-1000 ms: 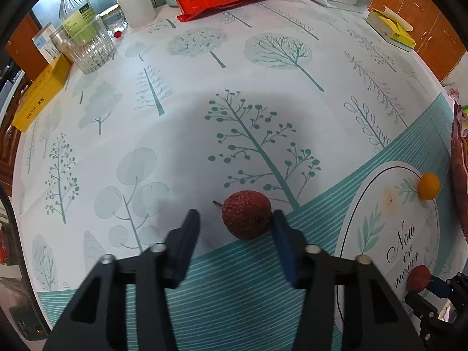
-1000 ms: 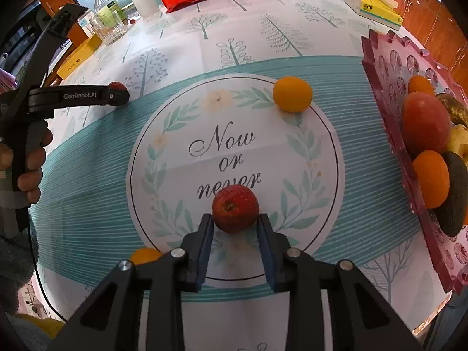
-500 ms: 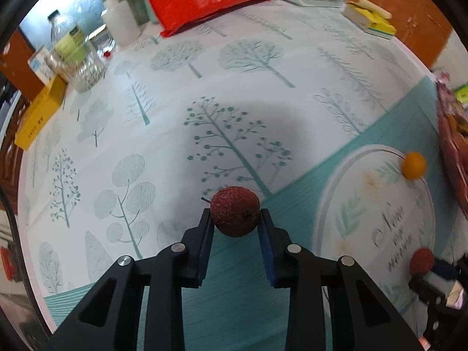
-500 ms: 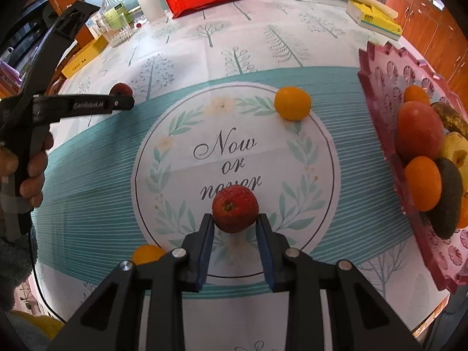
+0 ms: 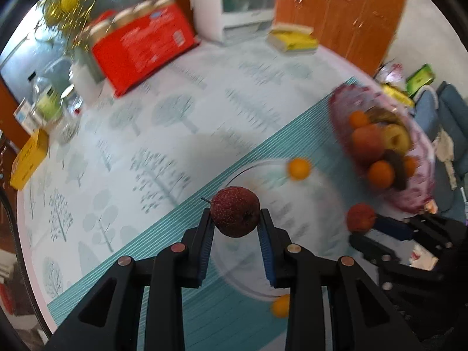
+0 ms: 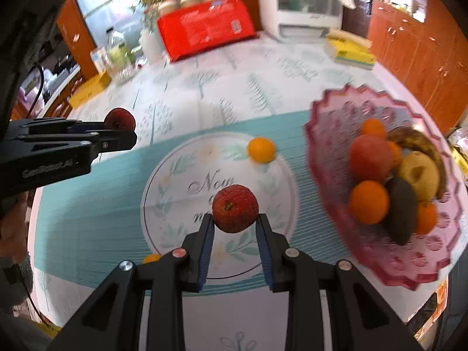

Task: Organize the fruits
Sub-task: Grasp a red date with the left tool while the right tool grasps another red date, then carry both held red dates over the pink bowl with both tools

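- Left wrist view: left gripper (image 5: 235, 228) clamped on a dark red fruit (image 5: 235, 216), lifted clear of the tablecloth (image 5: 163, 134); short stem sticks out on its left.
- Same view, blurred: right gripper (image 5: 362, 228) at right edge, clamped on a lighter red fruit (image 5: 360, 218).
- Right wrist view: right gripper (image 6: 235, 225) pads press both sides of the red fruit (image 6: 235, 208), held above the round "Now or never" print (image 6: 210, 184).
- Left gripper (image 6: 125, 130) enters from the left, a hand (image 6: 14, 216) below it, its dark fruit (image 6: 120, 118) at the tip.
- Pink bowl (image 6: 336, 111) on the right holds oranges, an apple, a banana, an avocado.
- One small orange (image 6: 261, 149) lies loose on the cloth near the bowl; another (image 6: 151, 259) shows beside the right gripper's left finger.
- Red box (image 6: 204, 29) and white appliance (image 6: 301, 14) at the far edge.
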Available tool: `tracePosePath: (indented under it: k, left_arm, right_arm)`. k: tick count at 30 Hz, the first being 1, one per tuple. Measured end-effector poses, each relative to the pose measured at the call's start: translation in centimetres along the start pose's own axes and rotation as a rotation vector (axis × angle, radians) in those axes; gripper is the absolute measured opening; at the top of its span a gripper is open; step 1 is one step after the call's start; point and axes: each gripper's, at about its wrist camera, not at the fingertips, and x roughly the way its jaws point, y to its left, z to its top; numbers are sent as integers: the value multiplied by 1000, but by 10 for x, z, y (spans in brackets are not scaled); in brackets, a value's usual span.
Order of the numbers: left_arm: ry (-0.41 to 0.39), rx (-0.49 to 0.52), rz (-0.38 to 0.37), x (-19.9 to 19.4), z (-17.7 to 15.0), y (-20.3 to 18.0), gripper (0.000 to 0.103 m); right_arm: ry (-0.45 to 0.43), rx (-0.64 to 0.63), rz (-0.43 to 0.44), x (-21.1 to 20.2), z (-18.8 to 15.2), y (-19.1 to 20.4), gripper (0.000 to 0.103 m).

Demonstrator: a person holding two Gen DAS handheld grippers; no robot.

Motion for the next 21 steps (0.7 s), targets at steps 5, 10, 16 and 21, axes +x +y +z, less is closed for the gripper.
tracePosePath:
  k: [5, 10, 16, 21]
  left_arm:
    - [-55, -7, -59, -24, 20, -30, 28]
    - [-81, 4, -79, -30, 38, -62, 29]
    - [-71, 17, -94, -25, 55, -107, 28]
    - [-47, 48, -83, -12, 70, -147, 28]
  right_arm:
    - [-77, 18, -35, -28, 6, -22, 29]
    - [-147, 33, -81, -54, 13, -49, 29]
    - [-198, 49, -134, -73, 21, -94, 30]
    - [-225, 88, -164, -84, 33, -137, 30]
